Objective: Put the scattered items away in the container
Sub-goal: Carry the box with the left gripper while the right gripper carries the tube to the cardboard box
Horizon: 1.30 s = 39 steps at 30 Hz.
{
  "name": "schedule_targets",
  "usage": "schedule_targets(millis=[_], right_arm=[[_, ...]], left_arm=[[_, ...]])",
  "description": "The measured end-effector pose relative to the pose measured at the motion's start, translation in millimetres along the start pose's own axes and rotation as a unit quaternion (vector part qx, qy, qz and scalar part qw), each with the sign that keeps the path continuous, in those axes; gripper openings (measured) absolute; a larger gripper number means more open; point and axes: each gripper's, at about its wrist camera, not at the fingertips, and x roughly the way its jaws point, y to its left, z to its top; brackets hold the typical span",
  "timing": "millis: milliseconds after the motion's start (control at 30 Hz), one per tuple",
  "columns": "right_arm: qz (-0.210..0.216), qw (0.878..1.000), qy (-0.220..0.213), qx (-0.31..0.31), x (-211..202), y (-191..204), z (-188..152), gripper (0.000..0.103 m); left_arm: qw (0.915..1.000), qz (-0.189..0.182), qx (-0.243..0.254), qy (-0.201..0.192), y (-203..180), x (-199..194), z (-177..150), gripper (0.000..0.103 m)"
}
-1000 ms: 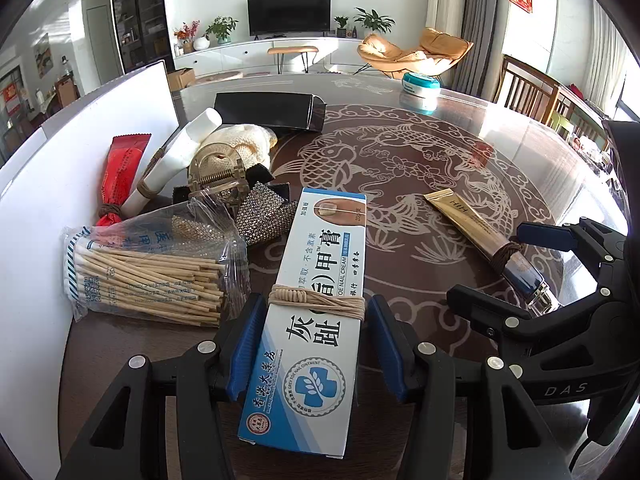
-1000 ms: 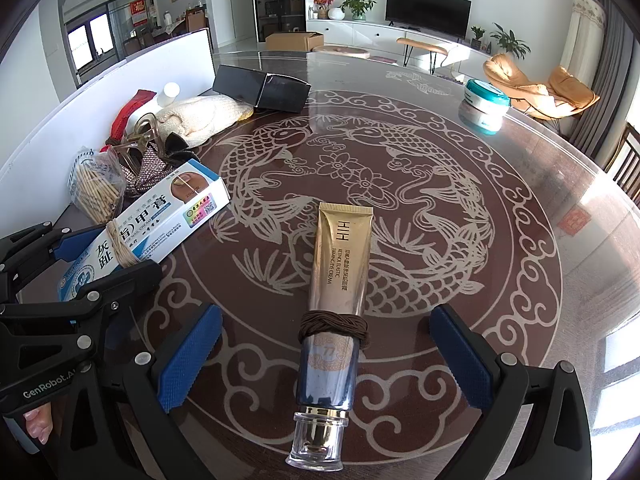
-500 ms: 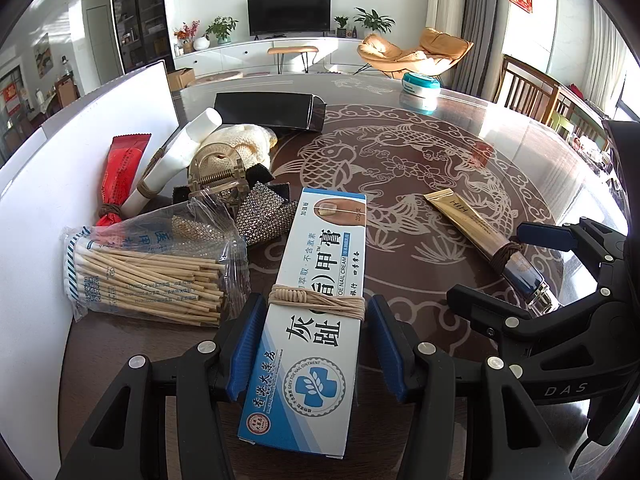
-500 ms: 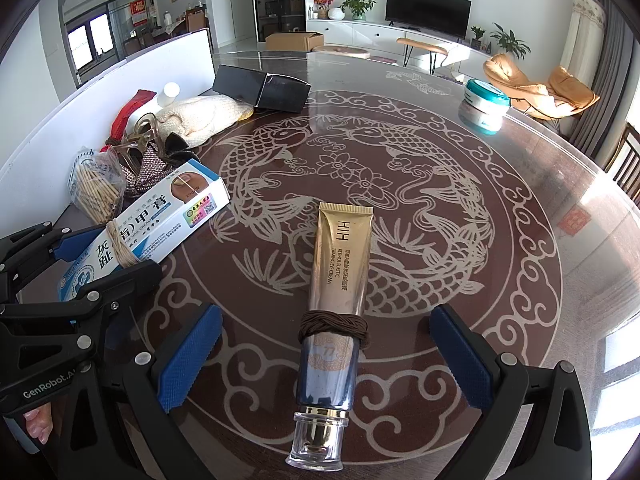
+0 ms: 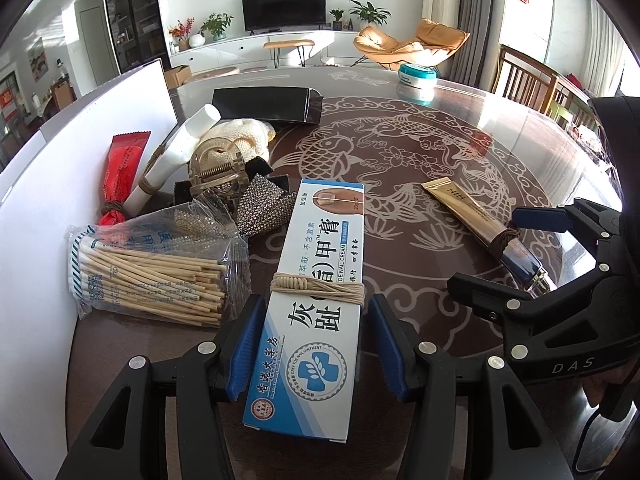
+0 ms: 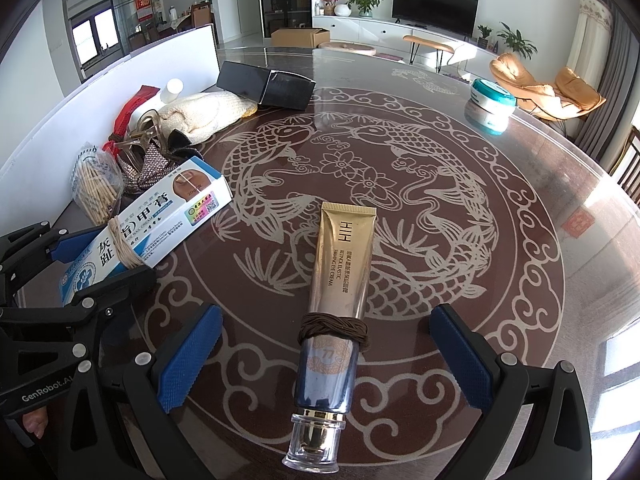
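Table (image 6: 540,184): glossy, glass-smooth top, pale fish pattern on dark brown, strong glare at the far right.
Nail cream box (image 5: 316,280): smooth printed cardboard, slight sheen, bound with pale twine.
Gold tube (image 6: 340,276): shiny metallic-look plastic, clear cap, brown cord wrap.
Cotton swabs (image 5: 160,276): matt sticks in a crinkled clear plastic bag.
Red packet (image 5: 122,168): glossy foil.
Knit cloth (image 6: 208,114): cream, rough.
Black box (image 5: 264,105): satin card.
Gripper pads (image 6: 188,360): blue, knurled rubber; black matt plastic arms.
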Motion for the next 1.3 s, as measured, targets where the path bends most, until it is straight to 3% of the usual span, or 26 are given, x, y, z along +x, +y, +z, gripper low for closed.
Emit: schedule_targets(millis=[100,133,167,200,233,367,600,867,1100,1300], right_arm=[[0.024,1.0,0.019,-0.004,-3,-6,3,0.101],[0.023,1.0,0.019,-0.002,-5,-8,5,0.09],[0.019,1.0,0.019,-0.004,-8,-10,6,0.067],[0.022,1.0,0.021,-0.005,-12,-12,7,0.053],[0.035,0.999,0.027,0.001,-14,-15,8,0.031],[0.063,0.997,0.041,0.024,-25,-20,3,0.029],[0.081,0.995,0.017,0.048,-61,-23,-8,0.029],[0.108,0.993,-0.009,0.051,-96,-17,11,0.029],[0.098,0.994,0.017,0.034,-91,-14,17,0.028],[0.115,0.993,-0.006,0.017,-111,8,60,0.028]], left_arm=[[1.0,-0.003,0.001,0.009,0,0,2,0.05],[0.9999,-0.003,0.001,0.01,0,0,1,0.045],[0.9999,-0.005,0.001,0.013,0,-1,1,0.044],[0.9999,-0.005,0.003,0.014,-1,-3,-1,0.043],[0.9999,-0.006,0.005,0.014,-1,-5,-3,0.042],[0.9989,-0.04,-0.017,0.018,7,-17,-15,0.042],[0.9966,-0.07,-0.042,-0.01,27,-56,-22,0.042],[0.9936,-0.061,-0.075,-0.059,60,-106,-5,0.042],[0.991,-0.05,-0.105,-0.066,94,-132,-12,0.042],[0.9879,-0.038,-0.13,-0.075,133,-157,-12,0.042]])
